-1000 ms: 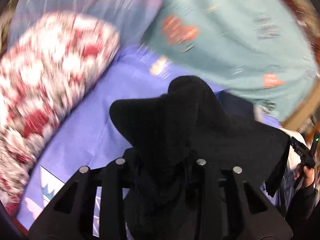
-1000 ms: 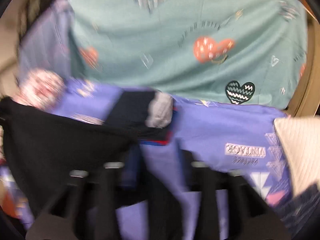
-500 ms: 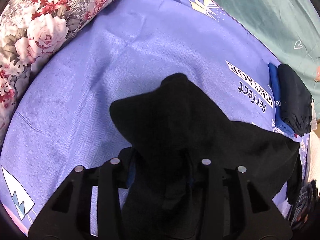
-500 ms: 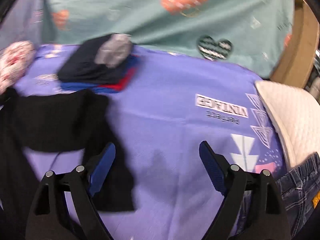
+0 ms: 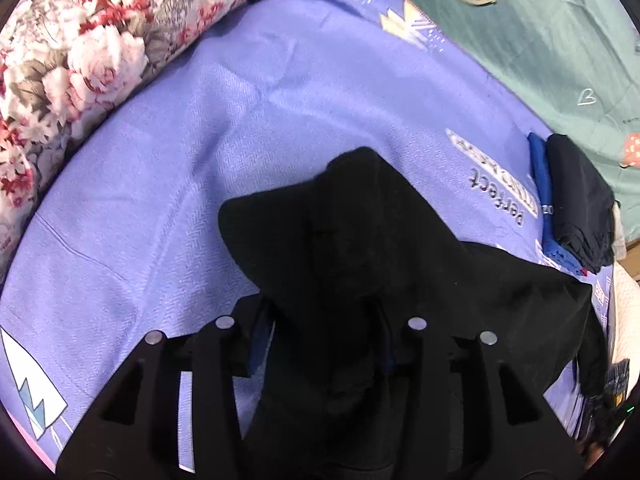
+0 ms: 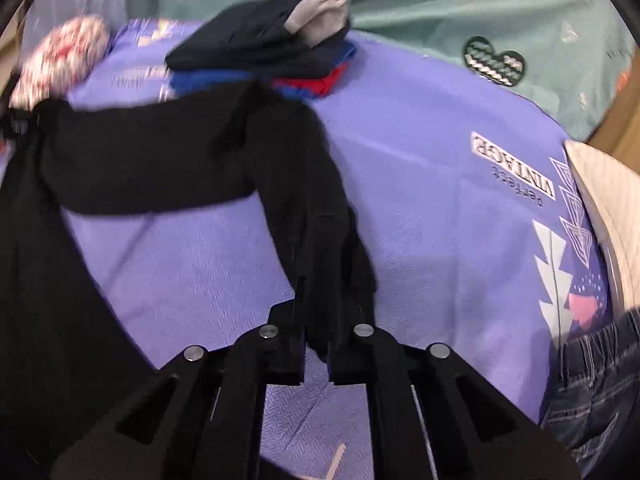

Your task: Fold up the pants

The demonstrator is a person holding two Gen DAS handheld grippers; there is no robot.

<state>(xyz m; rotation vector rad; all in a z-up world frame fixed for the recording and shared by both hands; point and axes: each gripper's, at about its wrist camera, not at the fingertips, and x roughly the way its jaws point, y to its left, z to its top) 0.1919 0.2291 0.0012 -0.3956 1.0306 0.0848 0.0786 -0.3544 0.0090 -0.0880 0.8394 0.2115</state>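
Note:
The black pants hang bunched over my left gripper, which is shut on them above the purple bedsheet. The cloth hides the left fingertips. In the right wrist view the same black pants stretch from the far left across to my right gripper, which is shut on an edge of them. The cloth is lifted off the sheet between the two grippers.
A stack of folded dark, blue and red clothes lies at the back of the sheet, also in the left wrist view. A floral bolster lies left. Teal sheet behind. Denim jeans and a white pillow sit right.
The right gripper was open half a second ago and has now shut on the pants' edge. The left gripper keeps its hold and has tilted down toward the sheet.

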